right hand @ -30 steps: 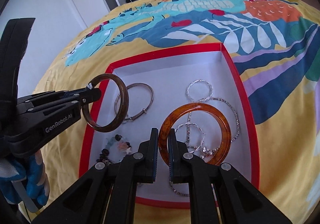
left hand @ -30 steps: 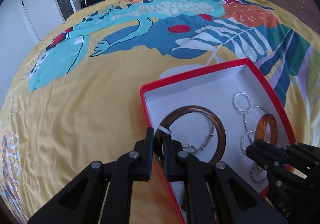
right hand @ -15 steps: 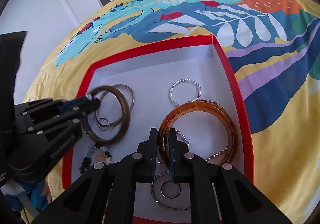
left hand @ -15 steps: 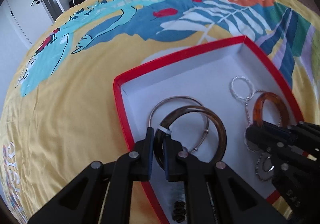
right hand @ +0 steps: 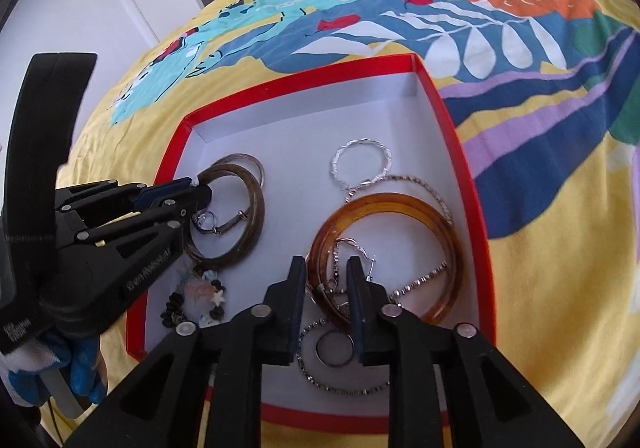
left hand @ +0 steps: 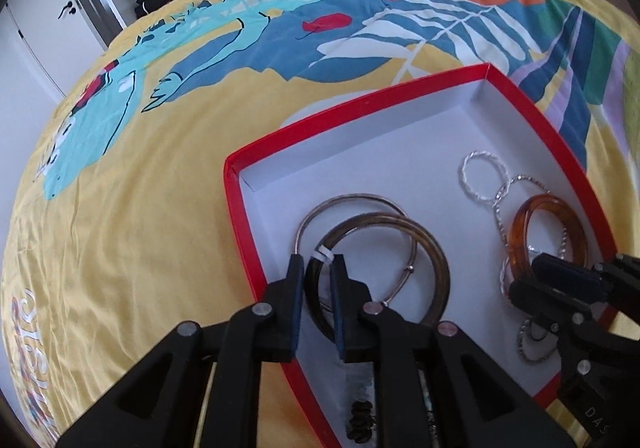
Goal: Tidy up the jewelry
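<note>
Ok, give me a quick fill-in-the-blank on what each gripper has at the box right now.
1. The left gripper is shut on the dark ___ bangle, which carries a white tie.
2. The right gripper is ___, with the amber bangle rim between its fingers.
3. Both bangles are over the box, whose walls are ___ outside.
4. The box sits on a mostly ___ bedspread.

Missing words: brown; open; red; yellow

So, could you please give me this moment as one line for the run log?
left gripper: fingers astride dark brown bangle, grip unclear | right gripper: open, fingers astride amber bangle | both bangles inside red box
</note>
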`<action>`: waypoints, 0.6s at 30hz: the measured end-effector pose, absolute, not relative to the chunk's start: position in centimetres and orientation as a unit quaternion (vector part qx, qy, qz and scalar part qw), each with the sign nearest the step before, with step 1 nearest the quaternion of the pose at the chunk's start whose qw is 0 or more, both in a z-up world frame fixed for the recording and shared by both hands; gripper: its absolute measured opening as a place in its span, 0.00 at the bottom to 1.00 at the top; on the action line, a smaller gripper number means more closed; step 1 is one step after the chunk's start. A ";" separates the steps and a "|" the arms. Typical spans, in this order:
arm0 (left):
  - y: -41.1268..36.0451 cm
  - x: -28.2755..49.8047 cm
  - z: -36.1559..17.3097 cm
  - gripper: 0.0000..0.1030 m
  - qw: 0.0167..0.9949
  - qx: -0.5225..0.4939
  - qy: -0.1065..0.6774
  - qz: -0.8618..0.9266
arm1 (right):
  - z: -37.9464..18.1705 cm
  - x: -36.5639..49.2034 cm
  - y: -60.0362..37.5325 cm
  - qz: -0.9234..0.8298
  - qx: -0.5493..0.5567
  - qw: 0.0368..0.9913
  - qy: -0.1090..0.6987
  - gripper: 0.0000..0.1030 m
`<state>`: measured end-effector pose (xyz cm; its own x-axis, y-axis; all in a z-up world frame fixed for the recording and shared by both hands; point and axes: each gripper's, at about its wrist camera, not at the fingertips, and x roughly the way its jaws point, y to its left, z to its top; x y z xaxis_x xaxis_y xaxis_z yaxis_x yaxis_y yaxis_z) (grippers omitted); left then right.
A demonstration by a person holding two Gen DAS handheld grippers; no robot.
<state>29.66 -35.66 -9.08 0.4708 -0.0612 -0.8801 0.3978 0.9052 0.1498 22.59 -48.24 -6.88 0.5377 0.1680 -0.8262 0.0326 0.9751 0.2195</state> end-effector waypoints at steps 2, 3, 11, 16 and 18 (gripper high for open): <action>-35.6 29.3 -8.5 0.17 0.842 0.167 0.493 -0.143 | -6.6 22.0 -48.4 0.036 0.107 0.871 0.478 0.24; -35.5 29.1 -8.1 0.25 0.843 0.166 0.490 -0.147 | -6.4 21.7 -48.5 0.035 0.108 0.872 0.477 0.26; -33.2 26.5 -3.6 0.34 0.860 0.125 0.471 -0.152 | -3.2 18.5 -48.4 0.022 0.118 0.883 0.454 0.36; -30.5 23.5 0.2 0.36 0.876 0.103 0.451 -0.140 | -0.2 15.4 -47.5 0.003 0.129 0.891 0.435 0.41; -29.2 21.5 2.2 0.42 0.885 0.097 0.435 -0.134 | 1.3 14.0 -46.6 -0.005 0.126 0.896 0.426 0.45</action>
<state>21.47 -29.16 2.20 0.5863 -0.1525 -0.7956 0.3206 0.9456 0.0550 13.97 -46.57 1.28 0.6378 0.0980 -0.7640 0.1173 0.9680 0.2221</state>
